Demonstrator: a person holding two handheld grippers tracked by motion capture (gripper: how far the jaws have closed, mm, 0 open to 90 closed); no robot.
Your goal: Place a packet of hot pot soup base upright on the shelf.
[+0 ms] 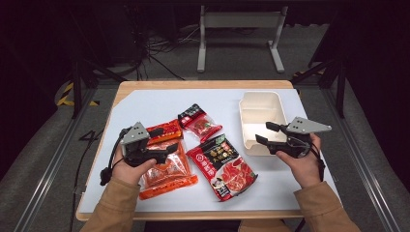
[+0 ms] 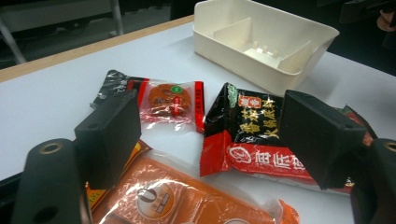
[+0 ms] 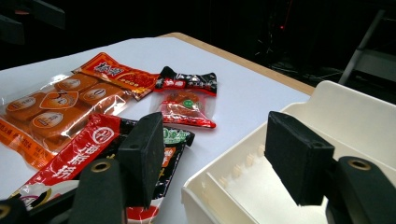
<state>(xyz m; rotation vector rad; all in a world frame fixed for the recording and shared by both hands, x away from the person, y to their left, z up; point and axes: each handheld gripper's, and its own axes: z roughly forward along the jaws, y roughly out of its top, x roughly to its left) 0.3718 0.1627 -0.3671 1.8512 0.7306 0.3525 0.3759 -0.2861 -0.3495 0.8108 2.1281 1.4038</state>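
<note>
A white mat (image 1: 145, 104) is laid over a wooden table (image 1: 203, 84). Four sealed food packets are grouped at its centre-left: a large orange packet (image 1: 169, 170) of round pieces, a small orange-red packet (image 1: 164, 129) touching its far edge, a small clear-and-red packet (image 1: 200, 122) holding one round piece, and a long red-and-black packet (image 1: 223, 166) lying diagonally beside the orange one. A cream divided tray (image 1: 261, 121) is set at the right, well apart from the small packets and near the far end of the long packet; in the right gripper view its compartments (image 3: 261, 186) are seen empty. A white metal frame (image 1: 240, 34) stands on the floor beyond the table.

The left gripper (image 1: 162, 140) is held over the near-left part of the large orange packet, its jaws spread wide and nothing between them; in the left gripper view the long packet (image 2: 254, 140) and the small clear packet (image 2: 170, 102) lie beyond the jaws. The right gripper (image 1: 265, 133) is held at the tray's near right corner, jaws likewise spread and empty; whether the tray rim is touched cannot be told.
</note>
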